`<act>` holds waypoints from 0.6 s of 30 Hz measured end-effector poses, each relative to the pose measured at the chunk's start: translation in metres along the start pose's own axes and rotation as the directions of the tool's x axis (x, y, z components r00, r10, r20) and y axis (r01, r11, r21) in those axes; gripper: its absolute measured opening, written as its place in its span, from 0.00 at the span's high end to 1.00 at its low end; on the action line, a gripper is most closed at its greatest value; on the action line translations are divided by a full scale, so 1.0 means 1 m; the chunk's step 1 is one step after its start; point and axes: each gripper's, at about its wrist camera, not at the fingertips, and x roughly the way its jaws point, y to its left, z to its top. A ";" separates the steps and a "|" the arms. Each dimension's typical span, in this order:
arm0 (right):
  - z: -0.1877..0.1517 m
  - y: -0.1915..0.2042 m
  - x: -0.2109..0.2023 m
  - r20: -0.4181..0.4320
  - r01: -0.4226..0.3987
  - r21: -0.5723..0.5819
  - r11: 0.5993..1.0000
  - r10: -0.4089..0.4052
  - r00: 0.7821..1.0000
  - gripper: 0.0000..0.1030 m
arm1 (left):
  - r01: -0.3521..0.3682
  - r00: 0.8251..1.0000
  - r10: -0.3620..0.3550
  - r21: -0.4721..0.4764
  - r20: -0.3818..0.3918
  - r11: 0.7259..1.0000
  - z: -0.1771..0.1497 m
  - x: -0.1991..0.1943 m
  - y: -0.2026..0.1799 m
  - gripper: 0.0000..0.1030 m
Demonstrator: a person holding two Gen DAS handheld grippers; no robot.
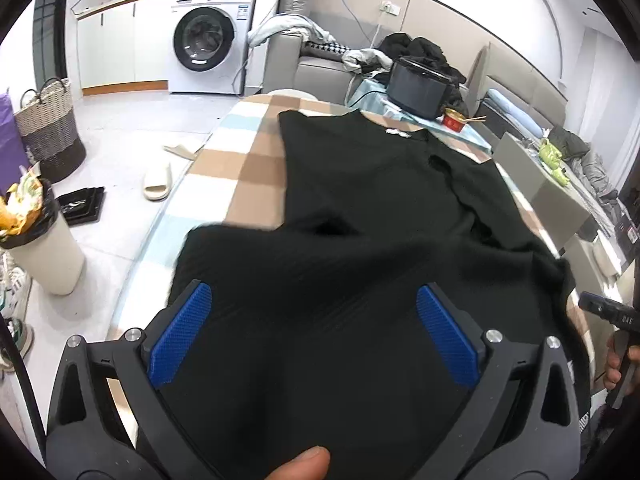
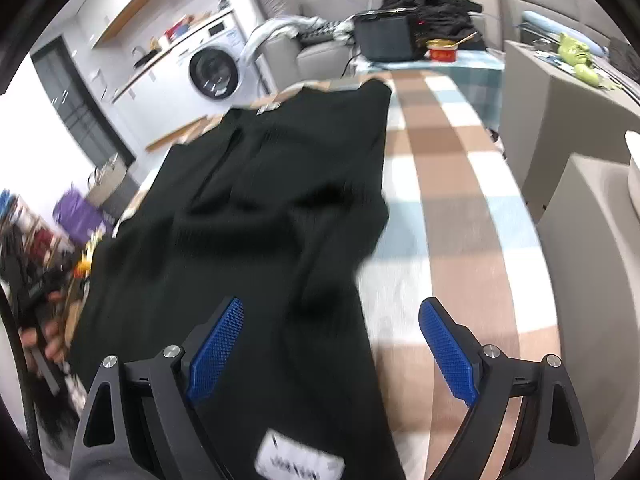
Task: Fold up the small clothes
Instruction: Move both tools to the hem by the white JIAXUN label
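Note:
A black ribbed garment (image 1: 360, 184) lies lengthwise on a checked cloth-covered table (image 1: 236, 160). Its near end is rumpled and spreads between the open blue pads of my left gripper (image 1: 314, 328). In the right wrist view the same garment (image 2: 260, 200) runs from the far end to under my right gripper (image 2: 330, 340), which is open above its right edge. A white label (image 2: 298, 462) shows on the near hem. Neither gripper holds the fabric. The right gripper also shows at the right edge of the left wrist view (image 1: 608, 312).
A black box (image 1: 420, 84) and a red bowl (image 1: 454, 120) stand at the table's far end. A washing machine (image 1: 208, 40), woven basket (image 1: 48, 128), bin (image 1: 44, 240) and slippers (image 1: 158, 184) are on the floor to the left. A grey cabinet (image 2: 560, 112) stands to the right.

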 end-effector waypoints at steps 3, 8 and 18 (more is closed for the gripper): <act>-0.019 -0.001 0.004 -0.040 0.001 -0.015 1.000 -0.001 0.999 0.12 | -0.061 0.998 0.061 -0.001 -0.007 0.998 -0.015 -0.008 0.010 0.01; -0.038 -0.001 0.009 -0.069 -0.001 -0.037 0.999 -0.001 0.998 0.13 | -0.085 0.996 0.085 -0.012 -0.018 0.996 -0.029 -0.013 0.025 0.01; -0.046 0.010 0.010 -0.052 0.091 -0.109 0.990 -0.097 0.994 0.31 | -0.141 0.988 0.139 -0.022 -0.072 0.990 -0.039 0.008 0.044 0.01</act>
